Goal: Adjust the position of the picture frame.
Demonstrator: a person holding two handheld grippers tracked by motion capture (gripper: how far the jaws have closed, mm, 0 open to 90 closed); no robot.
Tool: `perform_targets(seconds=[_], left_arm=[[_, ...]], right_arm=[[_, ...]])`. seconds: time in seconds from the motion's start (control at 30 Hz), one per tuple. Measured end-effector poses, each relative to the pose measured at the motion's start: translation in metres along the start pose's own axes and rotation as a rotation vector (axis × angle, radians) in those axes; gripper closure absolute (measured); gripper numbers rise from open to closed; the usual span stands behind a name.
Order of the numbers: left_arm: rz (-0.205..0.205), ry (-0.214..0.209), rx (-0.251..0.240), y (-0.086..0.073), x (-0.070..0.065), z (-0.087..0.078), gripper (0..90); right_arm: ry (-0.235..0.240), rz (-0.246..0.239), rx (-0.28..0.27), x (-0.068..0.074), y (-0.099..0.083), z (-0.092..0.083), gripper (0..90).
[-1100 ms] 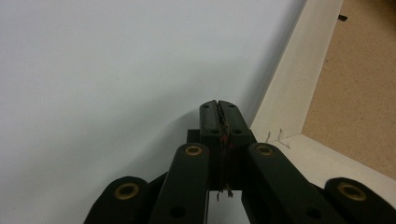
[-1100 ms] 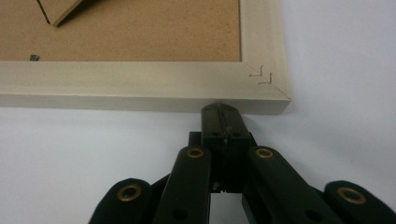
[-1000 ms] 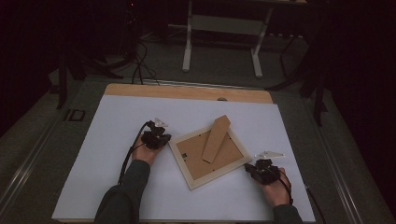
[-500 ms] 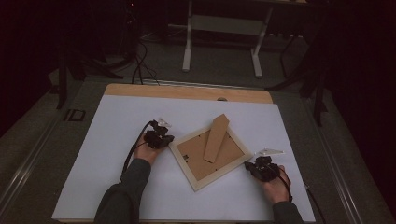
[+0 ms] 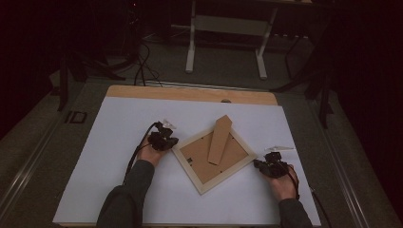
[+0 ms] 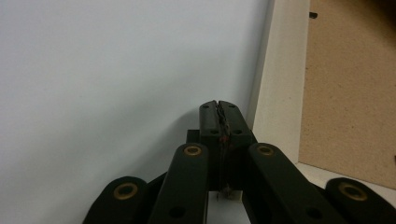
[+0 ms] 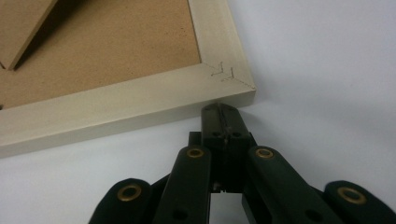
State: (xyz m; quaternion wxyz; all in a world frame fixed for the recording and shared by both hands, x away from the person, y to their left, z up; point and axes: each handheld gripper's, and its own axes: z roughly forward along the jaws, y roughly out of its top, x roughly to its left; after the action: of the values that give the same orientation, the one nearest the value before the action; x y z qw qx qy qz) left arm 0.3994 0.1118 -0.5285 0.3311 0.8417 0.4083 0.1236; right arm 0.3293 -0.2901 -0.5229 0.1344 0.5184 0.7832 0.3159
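High view: picture frame (image 5: 214,156) lies face down, turned cornerwise, near the table's (image 5: 119,128) front edge, its stand flap (image 5: 219,140) pointing toward the back edge.
Left gripper (image 6: 219,106): jaws pressed together, empty, just beside the frame's left side.
Right gripper (image 7: 223,109): jaws pressed together, empty, tips at the frame's right corner.

Cream picture frame (image 5: 213,160) (plain brown backing) on a white table (image 5: 109,142).
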Motion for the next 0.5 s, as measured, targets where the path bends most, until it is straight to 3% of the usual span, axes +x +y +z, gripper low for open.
perform_targets(seconds=[0.5], left_arm=[[0.026,-0.013,0.016,0.003,-0.006,0.001,90.0]], right_arm=[[-0.012,0.012,0.017,0.001,0.015,0.011,90.0]])
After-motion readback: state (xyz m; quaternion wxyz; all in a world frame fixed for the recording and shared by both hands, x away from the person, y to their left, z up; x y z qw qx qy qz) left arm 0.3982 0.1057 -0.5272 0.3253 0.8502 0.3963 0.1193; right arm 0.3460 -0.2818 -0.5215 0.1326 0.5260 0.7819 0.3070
